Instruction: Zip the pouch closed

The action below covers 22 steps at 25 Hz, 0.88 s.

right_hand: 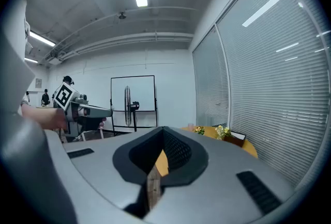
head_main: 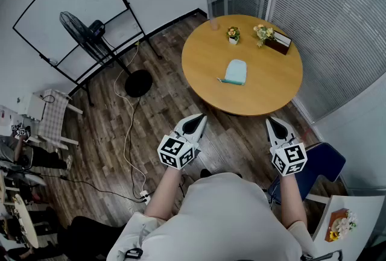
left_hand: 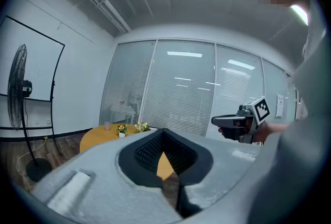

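From the head view, a round wooden table [head_main: 271, 82] stands ahead on the plank floor, with a standing fan [head_main: 90, 34] and a framed whiteboard [head_main: 66, 6] off to the left, a cable [head_main: 128, 133] trailing across the floor and a blue chair [head_main: 319, 166] at the lower right. The pale blue pouch [head_main: 235, 71] lies flat near the table's middle, well apart from 2 small flower pots [head_main: 233, 34], a cup [head_main: 214, 23] and a dark box [head_main: 279, 43] at the far edge. Nothing lies between the pouch and the grippers. Its long axis runs roughly away from the person, rounded end farthest. Whether its zip is done up is too small to tell. The left gripper [head_main: 199, 121] and right gripper [head_main: 272, 124] hang over the floor short of the table, tips toward it. In the left gripper view, the left gripper [left_hand: 163, 132] has its jaws together at the tips, with nothing between them. The right gripper [left_hand: 227, 122] shows beside it. In the right gripper view, the right gripper [right_hand: 163, 130] is likewise closed and empty, with the left gripper [right_hand: 106, 112] off to one side.
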Tool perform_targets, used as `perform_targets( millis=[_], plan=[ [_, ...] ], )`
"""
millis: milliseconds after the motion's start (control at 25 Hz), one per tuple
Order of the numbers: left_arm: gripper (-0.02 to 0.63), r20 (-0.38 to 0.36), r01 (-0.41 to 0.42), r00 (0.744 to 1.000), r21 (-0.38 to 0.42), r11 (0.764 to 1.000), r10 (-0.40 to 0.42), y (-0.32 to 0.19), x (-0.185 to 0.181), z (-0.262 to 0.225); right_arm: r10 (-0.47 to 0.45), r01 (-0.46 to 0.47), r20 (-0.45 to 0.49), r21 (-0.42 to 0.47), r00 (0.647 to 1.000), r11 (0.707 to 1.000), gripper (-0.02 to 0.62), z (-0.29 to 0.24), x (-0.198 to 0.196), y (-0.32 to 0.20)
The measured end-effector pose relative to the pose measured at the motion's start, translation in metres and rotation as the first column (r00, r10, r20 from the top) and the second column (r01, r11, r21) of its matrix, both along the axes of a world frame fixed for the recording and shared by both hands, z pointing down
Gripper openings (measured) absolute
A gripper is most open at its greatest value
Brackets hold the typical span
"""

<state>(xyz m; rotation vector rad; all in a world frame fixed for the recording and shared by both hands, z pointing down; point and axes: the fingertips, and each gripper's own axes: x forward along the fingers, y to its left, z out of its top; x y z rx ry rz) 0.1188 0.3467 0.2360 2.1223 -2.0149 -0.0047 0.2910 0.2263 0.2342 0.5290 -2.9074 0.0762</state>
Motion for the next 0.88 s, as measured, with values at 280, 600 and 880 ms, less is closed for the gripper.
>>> perform_targets(
  millis=[280,600,880],
  plan=[
    [0.018,0.0,-0.007,1.0,0.003,1.0,0.007,0.002,0.008,0.002,-0.008,0.008,0.004,0.008,1.0,1.0,0.003,-0.001,0.005,0.004],
    [0.018,0.005,-0.023,1.0,0.006,1.0,0.023,0.001,0.013,0.001,-0.017,0.017,-0.005,0.004,1.0,1.0,0.003,0.0,0.002,0.009],
    [0.02,0.015,-0.037,0.999,0.013,0.999,0.037,0.007,0.015,0.001,-0.003,0.003,0.0,-0.01,1.0,1.0,0.005,0.004,0.005,0.013]
  ],
)
